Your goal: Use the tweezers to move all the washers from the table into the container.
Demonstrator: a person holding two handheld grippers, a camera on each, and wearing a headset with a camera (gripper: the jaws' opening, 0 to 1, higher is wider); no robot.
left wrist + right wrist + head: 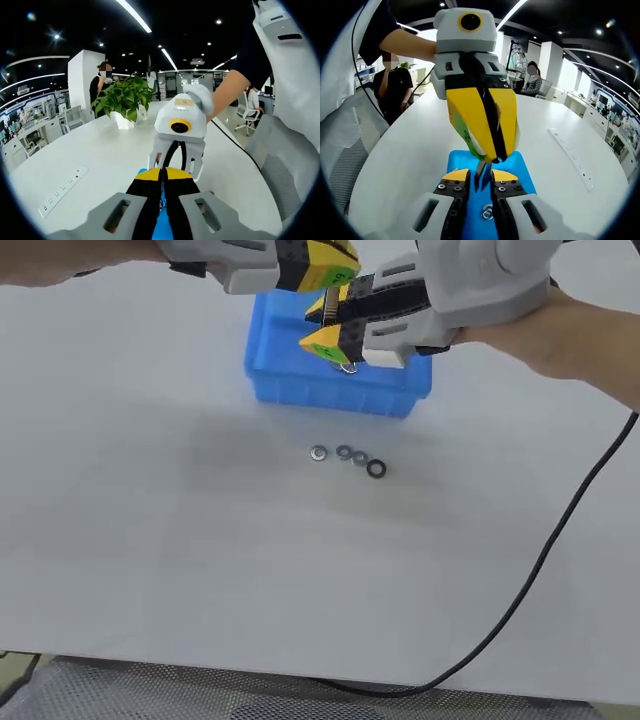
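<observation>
The right gripper (pixel 481 176) has its jaws drawn close on the thin metal tweezers (pixel 481 180), hanging over the blue plastic container (pixel 330 395). Facing it, the left gripper (pixel 162 175) shows jaws squeezed to a thin slit, yellow tips meeting the tweezers; whether it grips them cannot be told. One silver washer (pixel 486 214) shows against the container's blue. On the white table (pixel 200 560), a row of four small washers (pixel 344 452) lies at 6 o'clock from the container, near it but not touching, the darkest one at the row's 3 o'clock end. A black cable (pixel 545 552) sweeps off towards 5 o'clock. Around them: an open office, a potted plant (pixel 125 100) and a white power strip (pixel 62 190)
</observation>
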